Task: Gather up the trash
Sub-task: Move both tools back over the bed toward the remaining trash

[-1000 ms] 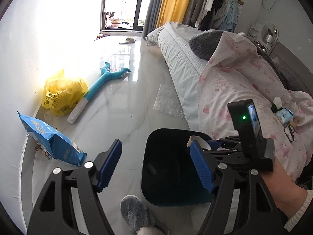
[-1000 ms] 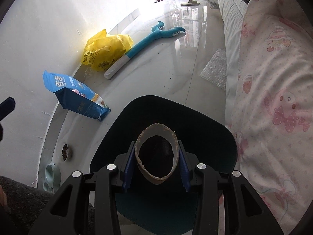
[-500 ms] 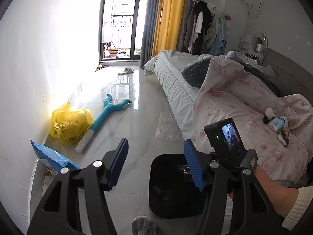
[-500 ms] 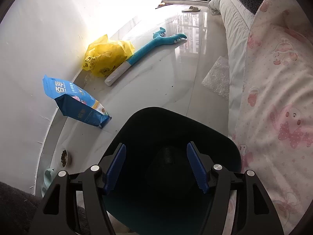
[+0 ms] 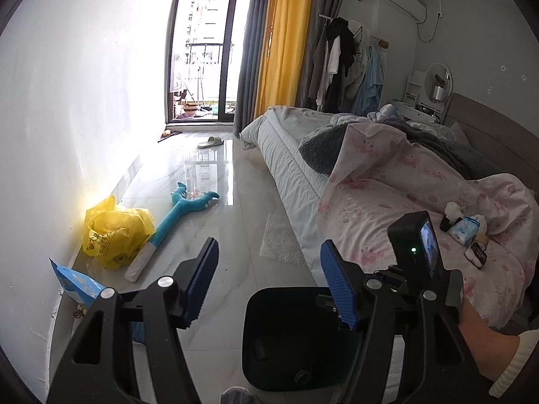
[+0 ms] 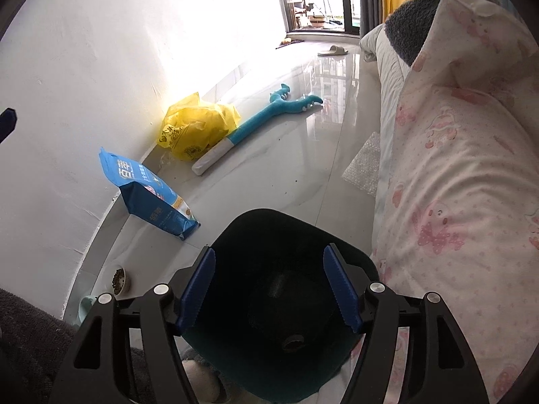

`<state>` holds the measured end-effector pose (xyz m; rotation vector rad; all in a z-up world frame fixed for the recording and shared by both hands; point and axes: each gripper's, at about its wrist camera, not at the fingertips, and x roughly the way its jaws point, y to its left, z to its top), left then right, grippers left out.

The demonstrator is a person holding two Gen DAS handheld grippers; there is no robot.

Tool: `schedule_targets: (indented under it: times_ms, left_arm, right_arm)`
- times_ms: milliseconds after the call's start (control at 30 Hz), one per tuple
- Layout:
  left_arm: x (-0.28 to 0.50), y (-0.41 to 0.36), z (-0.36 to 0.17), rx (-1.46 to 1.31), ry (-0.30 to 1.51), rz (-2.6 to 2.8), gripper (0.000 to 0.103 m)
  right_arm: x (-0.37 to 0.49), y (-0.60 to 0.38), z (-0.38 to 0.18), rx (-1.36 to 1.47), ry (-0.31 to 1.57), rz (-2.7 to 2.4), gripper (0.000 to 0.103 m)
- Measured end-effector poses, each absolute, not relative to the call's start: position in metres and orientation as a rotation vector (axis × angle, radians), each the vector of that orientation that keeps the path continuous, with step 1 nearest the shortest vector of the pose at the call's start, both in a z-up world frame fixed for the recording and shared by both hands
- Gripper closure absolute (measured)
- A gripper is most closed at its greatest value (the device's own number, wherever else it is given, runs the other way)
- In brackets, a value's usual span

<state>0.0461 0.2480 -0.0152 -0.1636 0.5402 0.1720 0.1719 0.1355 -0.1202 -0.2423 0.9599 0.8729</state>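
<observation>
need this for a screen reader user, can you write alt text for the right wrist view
The open right gripper, with blue ridged pads, hangs empty over a black plastic trash bin on a glossy pale tile floor. Along the white wall lie a blue pet food bag, a crumpled yellow plastic bag and a teal plush toy; a pink patterned quilt fills the right.
</observation>
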Motion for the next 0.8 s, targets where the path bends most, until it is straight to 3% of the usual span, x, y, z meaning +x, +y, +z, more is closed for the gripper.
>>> schedule_targets:
  times_ms: [533,800]
  left_arm:
    - [0.079,0.2,0.001,-0.213,0.554,0.108,0.016]
    - [0.097,0.167,0.0,-0.19,0.561,0.055,0.013]
  right_arm:
    - [0.169,0.06,-0.063,-0.258,0.716,0.849,0.033]
    - [0.182,0.005,-0.049,-0.247,0.69,0.785,0.032]
